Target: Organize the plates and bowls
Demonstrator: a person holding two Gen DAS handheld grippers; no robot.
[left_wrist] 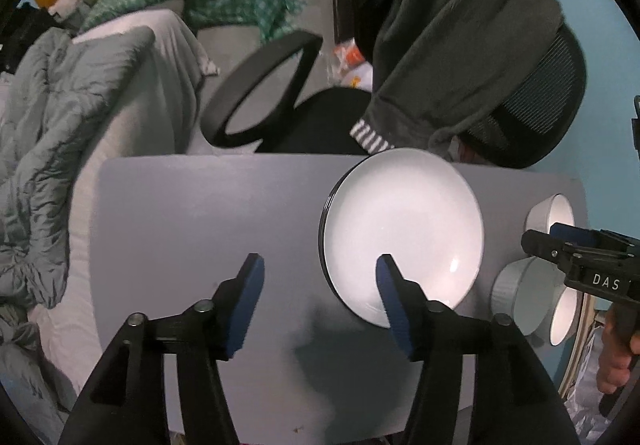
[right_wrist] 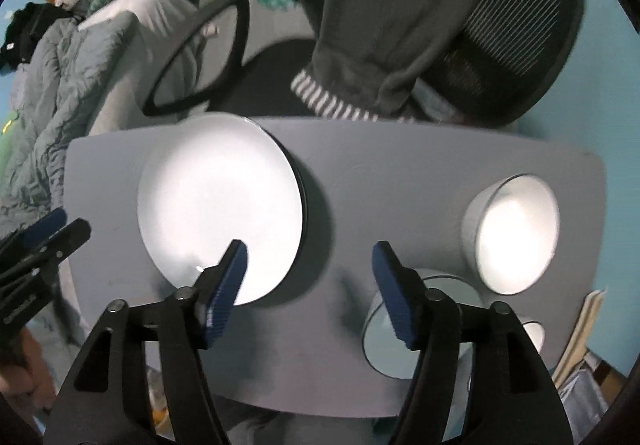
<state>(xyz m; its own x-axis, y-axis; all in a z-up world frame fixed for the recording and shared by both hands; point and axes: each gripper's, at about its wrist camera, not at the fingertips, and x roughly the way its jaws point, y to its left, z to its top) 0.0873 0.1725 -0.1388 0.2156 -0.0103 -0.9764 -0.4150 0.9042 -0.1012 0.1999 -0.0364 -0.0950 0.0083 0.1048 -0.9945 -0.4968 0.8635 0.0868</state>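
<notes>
white plate (left_wrist: 402,229) flat on grey table (left_wrist: 200,213), bowls (right_wrist: 516,233) at its right end | left gripper (left_wrist: 318,299) spread, empty, pointing down above plate's near edge | right gripper (right_wrist: 308,291) likewise agape, nothing held, between plate and bowls

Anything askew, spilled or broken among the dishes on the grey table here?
Nothing spilled or visibly broken. The white plate sits on a darker plate, offset so the lower rim shows along one side. Three white bowls stand separately, not nested. Both grippers are open and empty.
</notes>
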